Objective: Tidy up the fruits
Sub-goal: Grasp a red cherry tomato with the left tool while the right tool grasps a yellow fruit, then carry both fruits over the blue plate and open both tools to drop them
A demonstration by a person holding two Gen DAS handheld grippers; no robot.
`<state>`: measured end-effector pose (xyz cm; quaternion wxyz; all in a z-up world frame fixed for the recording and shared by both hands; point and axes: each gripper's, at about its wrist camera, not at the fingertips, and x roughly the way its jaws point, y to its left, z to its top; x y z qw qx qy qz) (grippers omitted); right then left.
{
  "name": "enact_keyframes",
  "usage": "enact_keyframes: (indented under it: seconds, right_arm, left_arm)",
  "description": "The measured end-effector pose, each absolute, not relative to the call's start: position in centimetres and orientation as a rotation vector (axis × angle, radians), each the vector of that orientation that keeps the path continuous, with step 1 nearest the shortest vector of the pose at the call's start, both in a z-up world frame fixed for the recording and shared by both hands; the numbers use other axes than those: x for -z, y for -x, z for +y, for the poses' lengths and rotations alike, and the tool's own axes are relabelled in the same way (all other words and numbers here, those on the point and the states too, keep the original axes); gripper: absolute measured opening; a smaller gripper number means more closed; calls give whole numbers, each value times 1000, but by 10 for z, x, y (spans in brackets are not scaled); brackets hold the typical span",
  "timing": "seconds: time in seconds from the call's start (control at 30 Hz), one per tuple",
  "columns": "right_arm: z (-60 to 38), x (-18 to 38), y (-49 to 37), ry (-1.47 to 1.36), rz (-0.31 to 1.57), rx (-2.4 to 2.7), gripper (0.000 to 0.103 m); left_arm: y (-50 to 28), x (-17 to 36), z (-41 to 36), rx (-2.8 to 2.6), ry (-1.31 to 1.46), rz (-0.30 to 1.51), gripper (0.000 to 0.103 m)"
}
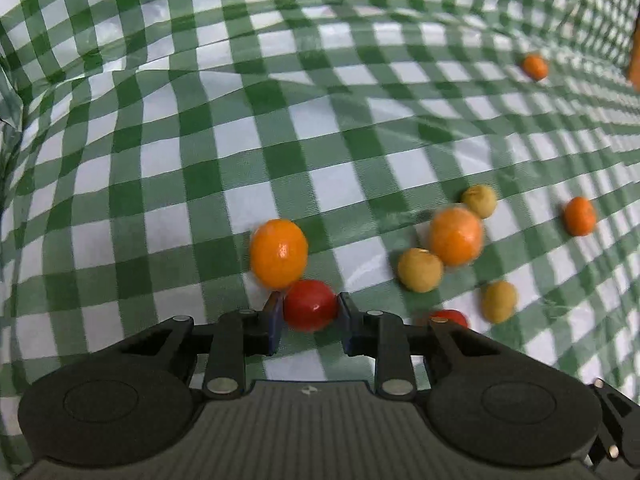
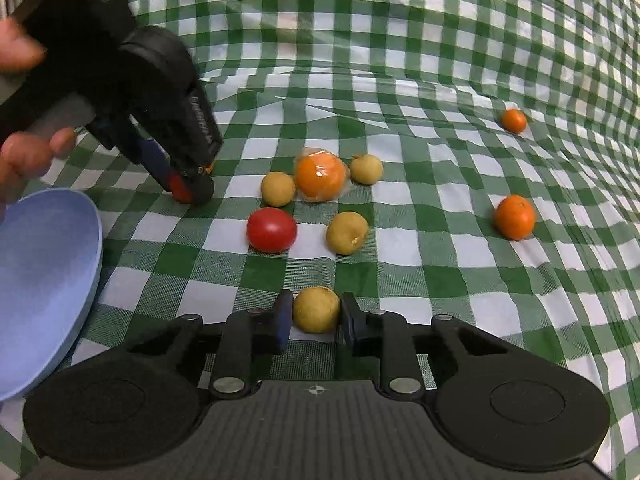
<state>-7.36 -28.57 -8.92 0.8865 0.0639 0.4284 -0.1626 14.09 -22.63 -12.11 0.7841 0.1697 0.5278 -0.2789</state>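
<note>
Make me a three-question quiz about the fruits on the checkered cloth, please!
1. Where is the blue plate in the right wrist view?
A. left edge
B. right edge
C. far back

2. What colour is the fruit in the left hand-held gripper?
A. green
B. red
C. purple

3. What is the right hand-held gripper doing?
A. standing wide open
B. gripping a tan fruit
C. holding the plate

Answers:
1 A, the plate fills the left edge.
2 B, the red fruit sits between its pads.
3 B, its pads press the tan fruit.
</note>
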Motion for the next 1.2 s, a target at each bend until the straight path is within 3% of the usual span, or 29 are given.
enact_keyframes:
  seconds: [0.33, 0.6, 1.2]
  right_arm:
    - [-304, 71, 86, -202, 884, 382, 27]
    - [-291, 23, 106, -226, 847, 353, 27]
    - [-127, -66, 141, -206, 831, 39, 27]
  left_arm:
    - [-113, 81, -181, 671, -255, 1075, 31]
    - [-65, 35, -134, 621, -234, 993, 31]
    - [50, -26, 46, 461, -156, 943, 31]
